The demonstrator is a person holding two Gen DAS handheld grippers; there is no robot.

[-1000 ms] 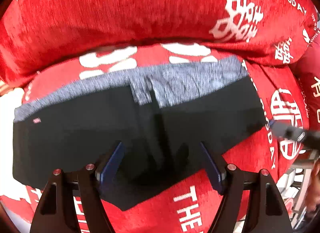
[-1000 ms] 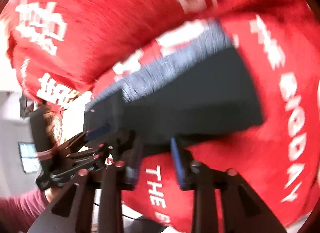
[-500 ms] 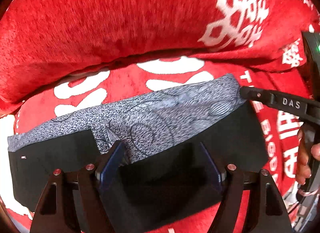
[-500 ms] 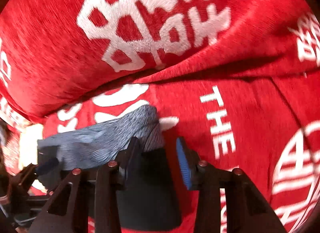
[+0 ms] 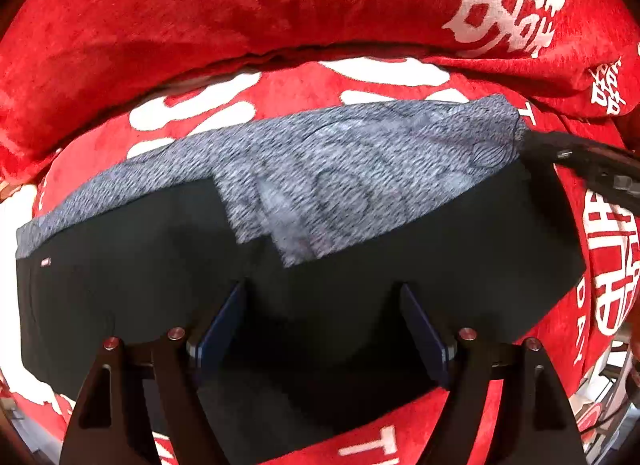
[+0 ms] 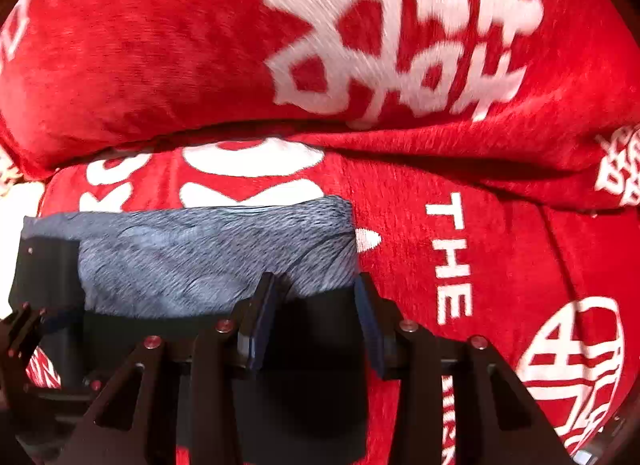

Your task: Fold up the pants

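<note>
A: Pants (image 5: pixel 304 265) lie flat across the red sofa cover (image 5: pixel 280 89). Left gripper (image 5: pixel 322 305) jaws spread, empty.
B: Right gripper (image 6: pixel 314 297) likewise spread at the grey corner. We pinch both layers, then fold evenly.

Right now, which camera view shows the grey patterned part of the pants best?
The left wrist view. There the grey patterned part spans nearly the whole width of the pants, above the black fabric. The right wrist view shows only its right end, blurred, just beyond the open right gripper.
</note>
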